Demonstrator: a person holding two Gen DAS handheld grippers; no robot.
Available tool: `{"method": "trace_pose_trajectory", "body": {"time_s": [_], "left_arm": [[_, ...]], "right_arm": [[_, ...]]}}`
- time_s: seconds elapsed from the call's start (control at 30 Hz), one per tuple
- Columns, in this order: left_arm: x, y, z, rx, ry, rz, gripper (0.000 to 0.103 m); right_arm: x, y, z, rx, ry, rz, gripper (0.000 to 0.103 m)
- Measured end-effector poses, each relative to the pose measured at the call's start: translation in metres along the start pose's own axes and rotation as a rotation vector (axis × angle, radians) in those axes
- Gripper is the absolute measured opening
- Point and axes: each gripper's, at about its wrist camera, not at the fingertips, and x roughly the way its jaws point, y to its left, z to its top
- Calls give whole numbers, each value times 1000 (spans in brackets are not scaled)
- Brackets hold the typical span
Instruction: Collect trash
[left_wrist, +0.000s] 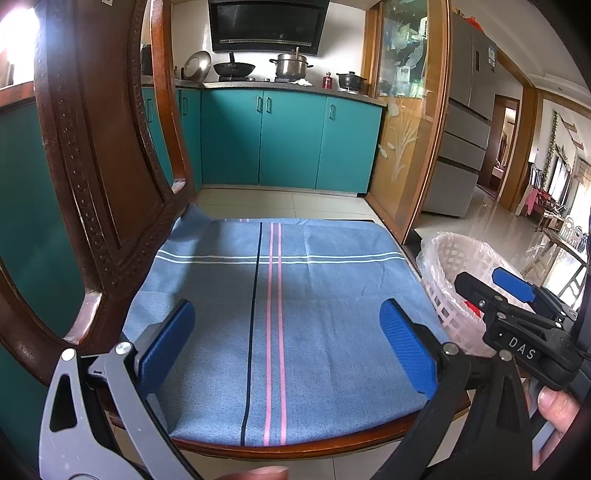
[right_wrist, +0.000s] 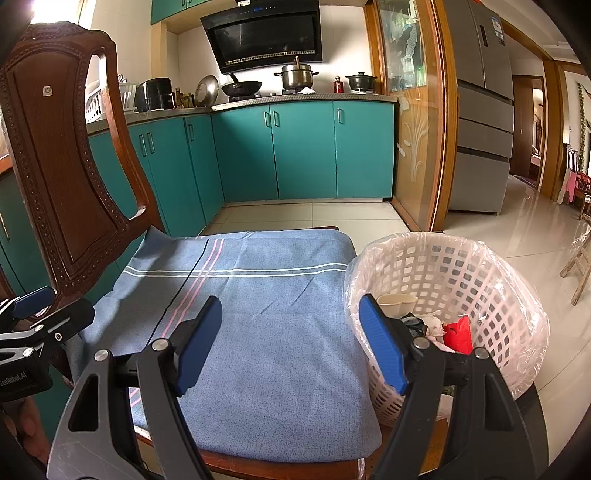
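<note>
Just right of the right gripper (right_wrist: 290, 347), close beyond its right finger, sat the white lattice basket (right_wrist: 491, 295) with its clear liner, and the trash was already inside it: a pale paper cup (right_wrist: 395, 301), some crumpled white scraps (right_wrist: 436, 325), a red wrapper (right_wrist: 458, 334) and something dark that could not be made out. That gripper's jaws stood spread wide, blue pads apart, nothing between them. Ahead of and below both tools lay the blue striped cloth (left_wrist: 295, 314) over the seat of the wooden chair (left_wrist: 92, 166), and no loose litter showed anywhere on it. So the job looked all but finished: whatever was there to collect appeared to be in the basket, and nothing remained in view to pick up, though the floor close under the chair was hidden. The left gripper (left_wrist: 291, 347) was also spread open and empty, hovering over the near half of the cloth, with the basket off to its right past the other tool. Beyond the chair ran teal kitchen cabinets (right_wrist: 303, 147) and pale floor tiles (right_wrist: 535, 221), well away from either gripper.
</note>
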Motion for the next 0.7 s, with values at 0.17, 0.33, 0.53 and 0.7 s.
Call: {"method": "trace_pose_trajectory", "body": {"time_s": [0.17,0.33,0.53,0.7], "left_arm": [[0,0,-1,1,0,-1,100],[0,0,-1,2,1,-3,100],[1,-1,-2,10,-2,-5,100],[2,-5,-4,23,-5,1,100]], "right_arm": [[0,0,0,0,-1,0,75],[0,0,0,-1,-1,0,75],[0,1,0,-1,0,1,75],[1,2,-1,-4,2,4,75]]}}
